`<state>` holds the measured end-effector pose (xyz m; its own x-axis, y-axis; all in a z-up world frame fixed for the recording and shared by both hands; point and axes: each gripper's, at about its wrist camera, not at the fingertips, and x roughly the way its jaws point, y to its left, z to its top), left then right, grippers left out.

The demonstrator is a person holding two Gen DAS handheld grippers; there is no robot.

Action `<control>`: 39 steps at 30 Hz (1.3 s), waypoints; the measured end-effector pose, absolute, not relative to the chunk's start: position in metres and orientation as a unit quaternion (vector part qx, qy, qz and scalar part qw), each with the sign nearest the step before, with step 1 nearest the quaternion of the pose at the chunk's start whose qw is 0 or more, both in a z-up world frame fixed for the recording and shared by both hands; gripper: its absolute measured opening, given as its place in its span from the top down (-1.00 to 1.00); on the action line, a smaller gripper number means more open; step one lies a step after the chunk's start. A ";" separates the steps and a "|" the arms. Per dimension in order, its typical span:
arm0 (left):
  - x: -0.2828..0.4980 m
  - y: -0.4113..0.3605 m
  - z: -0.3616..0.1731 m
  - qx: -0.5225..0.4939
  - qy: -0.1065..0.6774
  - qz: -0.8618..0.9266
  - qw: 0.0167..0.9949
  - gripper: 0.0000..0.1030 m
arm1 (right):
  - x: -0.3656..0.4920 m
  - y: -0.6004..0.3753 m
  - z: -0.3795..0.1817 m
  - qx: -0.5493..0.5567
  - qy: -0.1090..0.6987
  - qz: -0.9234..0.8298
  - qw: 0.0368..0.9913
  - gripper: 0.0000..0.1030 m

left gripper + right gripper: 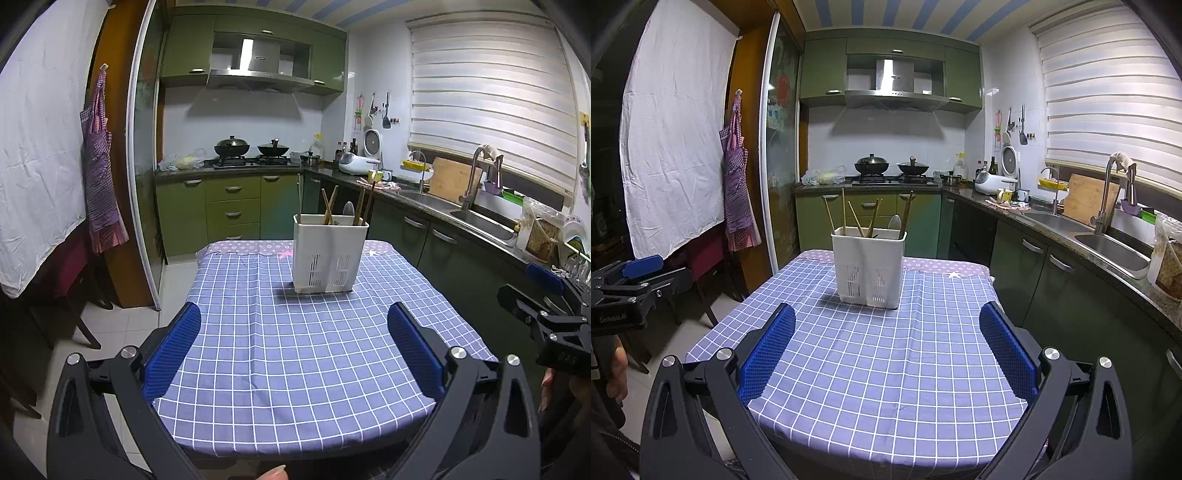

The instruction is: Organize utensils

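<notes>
White utensil holder [330,254] beyond both tongs [294,334]

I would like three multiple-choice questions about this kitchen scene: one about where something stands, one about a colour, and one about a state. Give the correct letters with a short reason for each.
1. Where does the white utensil holder stand?
A. on the checked tablecloth, toward the far end of the table
B. in the sink
C. on the stove

2. What colour are the lower cabinets?
A. red
B. green
C. white

3. What is the state of the left tongs and the right tongs?
A. both shut on chopsticks
B. one open, one shut on a spoon
C. both open and holding nothing

Answers:
1 A: the holder sits on the tablecloth near the far edge, with chopsticks and a spoon inside.
2 B: the drawer and door fronts under the stove are green.
3 C: each wrist view shows blue pads wide apart with only cloth between them.
</notes>
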<state>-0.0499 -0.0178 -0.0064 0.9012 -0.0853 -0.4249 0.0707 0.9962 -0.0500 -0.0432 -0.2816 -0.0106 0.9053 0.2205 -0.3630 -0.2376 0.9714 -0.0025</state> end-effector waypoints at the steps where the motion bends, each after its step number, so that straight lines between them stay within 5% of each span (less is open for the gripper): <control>1: -0.050 -0.018 -0.006 -0.016 0.218 -0.039 0.975 -0.87 | -0.043 -0.282 -0.011 -0.023 0.183 0.117 0.976 -0.91; 39: -0.053 -0.012 -0.002 -0.021 0.212 -0.022 0.977 -0.87 | -0.044 -0.267 -0.012 -0.025 0.186 0.121 0.975 -0.91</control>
